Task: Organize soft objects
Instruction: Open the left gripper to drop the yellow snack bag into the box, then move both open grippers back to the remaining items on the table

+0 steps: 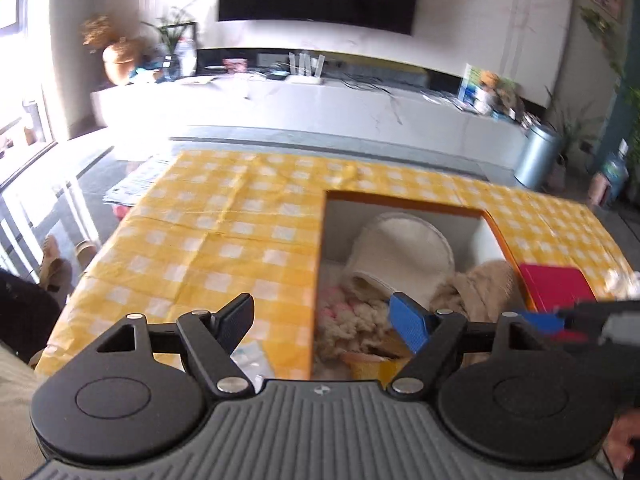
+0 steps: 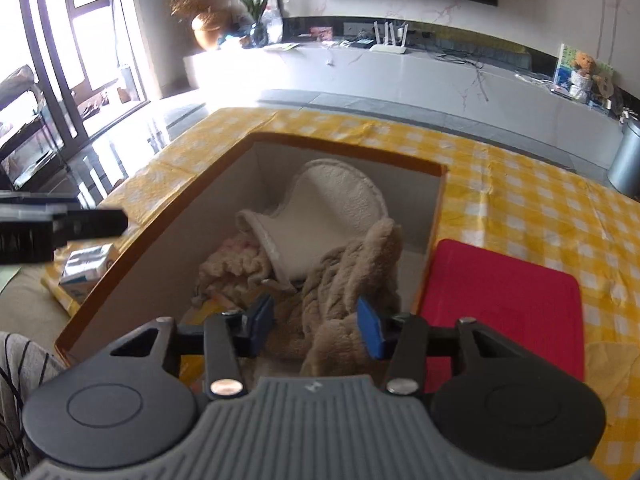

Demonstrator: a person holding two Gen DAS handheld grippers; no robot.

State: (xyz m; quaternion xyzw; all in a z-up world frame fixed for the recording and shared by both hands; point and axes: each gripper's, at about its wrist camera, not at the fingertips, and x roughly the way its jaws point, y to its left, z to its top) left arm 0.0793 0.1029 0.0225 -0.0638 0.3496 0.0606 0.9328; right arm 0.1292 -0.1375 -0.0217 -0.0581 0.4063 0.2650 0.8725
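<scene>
With the right gripper (image 2: 316, 330) spread around a fold of the tan fleece (image 2: 352, 272) lying in the box (image 2: 248, 148), and the left gripper (image 1: 324, 320) spread empty at its rim: risk of snagging the white slipper (image 2: 328, 216) beyond the fingertips.

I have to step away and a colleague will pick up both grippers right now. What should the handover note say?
Left gripper: open, empty, hovering at the near left edge of the box.
Right gripper: open, fingers straddling the tan fleece blanket, not clamped on it.
In the box: white fleece slipper leaning on the back wall, tan fleece blanket draped in front, a cream and pink fuzzy item low on the left.
Red lid lies on the checkered tablecloth right of the box.
Done: soft items are in the box.
Left: probably tidy the blanket, perhaps put the lid on.
</scene>
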